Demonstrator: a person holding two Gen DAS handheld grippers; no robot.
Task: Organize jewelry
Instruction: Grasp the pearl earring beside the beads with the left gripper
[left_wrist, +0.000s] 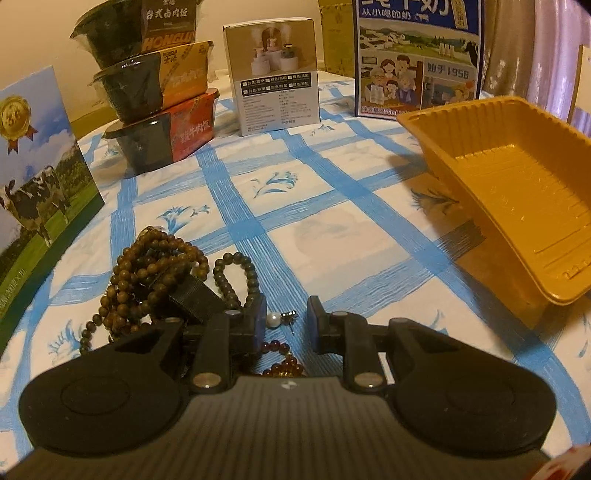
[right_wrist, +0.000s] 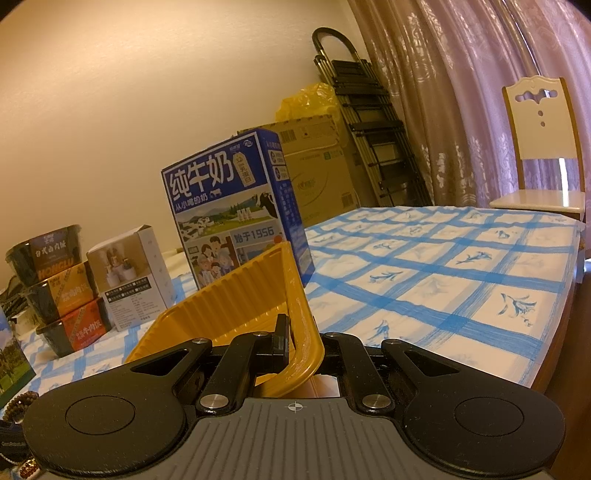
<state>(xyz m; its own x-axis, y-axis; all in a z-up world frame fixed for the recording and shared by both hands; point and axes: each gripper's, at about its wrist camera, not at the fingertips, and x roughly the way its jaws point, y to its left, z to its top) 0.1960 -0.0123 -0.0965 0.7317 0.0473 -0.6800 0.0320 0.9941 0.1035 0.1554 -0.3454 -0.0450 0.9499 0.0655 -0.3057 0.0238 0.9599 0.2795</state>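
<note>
Two views are being given, and the left wrist view is being taken first. The left gripper (left_wrist: 286, 323) is being held partly open and empty, with a small pearl earring (left_wrist: 277, 319) lying on the cloth between its jaws. Brown bead strings (left_wrist: 155, 273) are being seen in a tangled pile just beside the left finger, and dark red beads (left_wrist: 282, 363) are lying under the gripper. The yellow tray (left_wrist: 517, 192) is being kept tilted at the right, empty inside. The earring is round, smooth and very small, so it is probably being risked that it rolls away or slips out, and a bead string could be caught together with it.

In the right wrist view, the right gripper (right_wrist: 301, 343) is being clenched on the rim of the ribbed, thin plastic tray (right_wrist: 236, 295). The checked tablecloth (right_wrist: 443, 277) is being seen as soft and wrinkled. The thin rim could be bent or could slide out.
</note>
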